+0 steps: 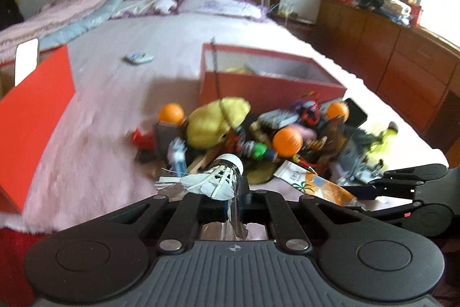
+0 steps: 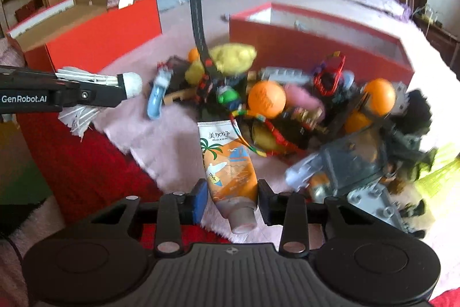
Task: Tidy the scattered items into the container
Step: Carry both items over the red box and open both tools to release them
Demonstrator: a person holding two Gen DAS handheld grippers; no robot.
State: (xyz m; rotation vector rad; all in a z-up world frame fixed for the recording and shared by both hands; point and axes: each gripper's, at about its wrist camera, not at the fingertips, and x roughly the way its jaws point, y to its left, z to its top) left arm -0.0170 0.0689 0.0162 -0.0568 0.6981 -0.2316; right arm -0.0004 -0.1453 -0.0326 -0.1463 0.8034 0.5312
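Two hand-held grippers are working over the bed [image 1: 120,111]. To do this step well, the left hand-held gripper [image 1: 230,200] should be carrying its shuttlecock [image 1: 218,177] high over the pile and letting go only above the red box [image 1: 267,82]. It is squeezing tight on the shuttlecock's feathers. The right hand-held gripper [image 2: 231,200] is sitting wide apart around the toothpaste tube [image 2: 227,163], near its cap, not pinching it yet. It should be closing gently. Lots of toys and orange balls [image 2: 266,98] are lying just in front of the box.
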